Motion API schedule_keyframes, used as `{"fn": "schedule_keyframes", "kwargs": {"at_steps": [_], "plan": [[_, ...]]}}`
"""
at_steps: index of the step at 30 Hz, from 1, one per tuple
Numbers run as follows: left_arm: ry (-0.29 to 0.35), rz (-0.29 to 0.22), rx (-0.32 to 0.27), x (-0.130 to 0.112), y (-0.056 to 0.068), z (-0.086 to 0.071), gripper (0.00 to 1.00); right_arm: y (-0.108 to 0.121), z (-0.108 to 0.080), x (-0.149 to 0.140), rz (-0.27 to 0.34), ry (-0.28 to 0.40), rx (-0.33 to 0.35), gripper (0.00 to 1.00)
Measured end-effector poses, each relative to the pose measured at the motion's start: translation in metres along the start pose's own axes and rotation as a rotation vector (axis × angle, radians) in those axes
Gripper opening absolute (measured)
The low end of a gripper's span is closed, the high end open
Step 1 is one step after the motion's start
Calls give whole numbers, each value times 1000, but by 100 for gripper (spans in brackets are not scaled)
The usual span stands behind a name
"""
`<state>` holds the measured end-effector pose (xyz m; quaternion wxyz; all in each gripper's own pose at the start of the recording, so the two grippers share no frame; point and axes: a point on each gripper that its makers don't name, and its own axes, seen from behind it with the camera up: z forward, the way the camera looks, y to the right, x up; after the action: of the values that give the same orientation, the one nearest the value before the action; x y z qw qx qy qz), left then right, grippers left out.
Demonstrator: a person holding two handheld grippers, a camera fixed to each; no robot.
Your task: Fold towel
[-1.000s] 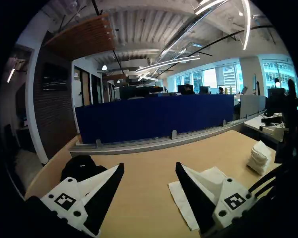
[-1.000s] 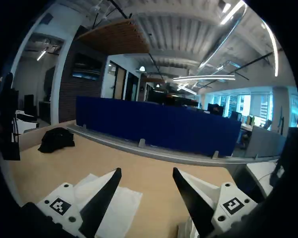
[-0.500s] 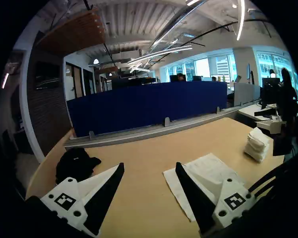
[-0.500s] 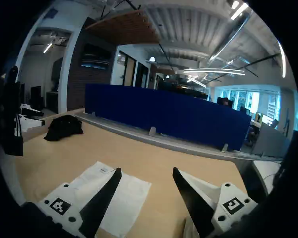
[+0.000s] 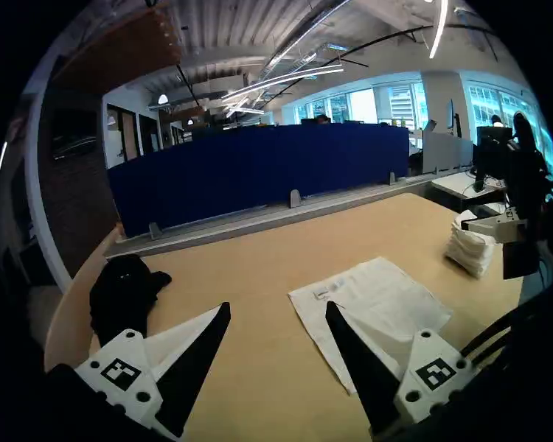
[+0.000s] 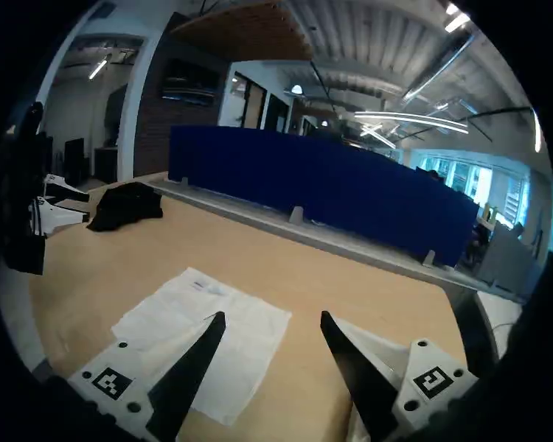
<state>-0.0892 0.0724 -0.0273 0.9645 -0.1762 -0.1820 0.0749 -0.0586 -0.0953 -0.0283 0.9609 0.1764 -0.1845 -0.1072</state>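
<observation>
The towel (image 5: 372,298) is plain white, without any pattern, and the table (image 5: 276,258) under it has a light tan wood colour. The stack of folded towels (image 5: 472,247) is white too. The crumpled cloth (image 5: 122,291) is black all over. The partition (image 5: 262,166) is deep blue, with a grey rail (image 5: 276,217) at its foot. The left gripper (image 5: 276,309) has white fingers (image 5: 169,346) with black inner faces, and each finger carries a square marker (image 5: 122,373) in a black-and-white block pattern; the right gripper (image 6: 271,317) has the same colours and the same kind of markers. The slatted ceiling panel (image 6: 247,33) is warm brown, and the ceiling (image 6: 394,51) around it is pale grey.
</observation>
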Motion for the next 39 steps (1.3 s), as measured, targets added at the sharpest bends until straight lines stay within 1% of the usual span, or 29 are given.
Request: {"fn": "schedule_keyframes", "kwargs": {"at_steps": [5,14,18,25,39], "plan": [[-37,8,-21,-19,7,4,96,-6,4,-18,-6,-37,15,100],[-99,15,-58,-47,18,6,96,-14,9,-48,-14,-97,41,100],[-126,11,-82,-58,24,7,96,-16,8,-54,-21,-111,51,100],[-156,13,-105,-72,32,9,96,-21,9,-63,-33,-132,66,100],[-236,21,-173,-115,61,17,96,-39,9,-114,-48,-219,99,100]]}}
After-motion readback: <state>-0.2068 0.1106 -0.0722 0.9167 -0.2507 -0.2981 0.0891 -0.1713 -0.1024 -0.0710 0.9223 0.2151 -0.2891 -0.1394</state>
